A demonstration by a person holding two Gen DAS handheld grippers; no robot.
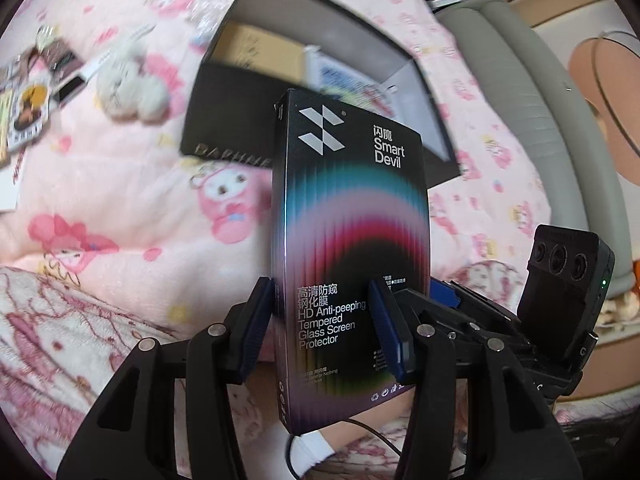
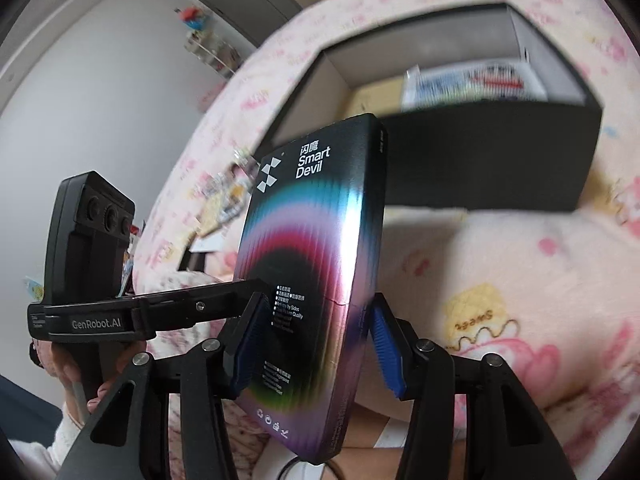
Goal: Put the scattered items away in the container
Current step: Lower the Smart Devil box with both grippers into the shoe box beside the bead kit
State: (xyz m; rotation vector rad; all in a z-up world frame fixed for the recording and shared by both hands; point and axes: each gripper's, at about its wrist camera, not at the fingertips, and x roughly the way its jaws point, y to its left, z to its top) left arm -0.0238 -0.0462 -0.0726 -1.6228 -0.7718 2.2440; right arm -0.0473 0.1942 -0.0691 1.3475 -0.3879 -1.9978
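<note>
Pink cartoon-print blanket [image 1: 120,184] across a bed, grey padded bed edge [image 1: 520,92] to the right, in the left wrist view. Between the blue pads of the left gripper [image 1: 320,332] stands the screen protector box [image 1: 352,216], upright on its long axis, printed face toward the lens. Left pad flat against the box's narrow edge, right pad lying over the printed face, so partly closed and apparently clamped on the lower part of the box, though real pressure cannot be told for sure. Beyond the box's top end, well apart from the jaws, sits the open black container [image 1: 320,68] with a brown carton and a printed packet already inside. Far left on the blanket: a small plush toy [image 1: 128,84] and loose cards [image 1: 28,112], not yet tidied. At right, the other handheld unit close alongside. In the right wrist view, white wall and a grey cabinet behind the same blanket. Right gripper [image 2: 316,340] around the same box [image 2: 316,248], tilted a little; left pad on the face, right pad just beside the far edge with a sliver of gap visible, so contact there uncertain. Container [image 2: 492,156] ahead and above the box's upper end, nearer the right side. Both hands about equally near; judged next need: forward along the box's long axis, over the near wall, then down.
</note>
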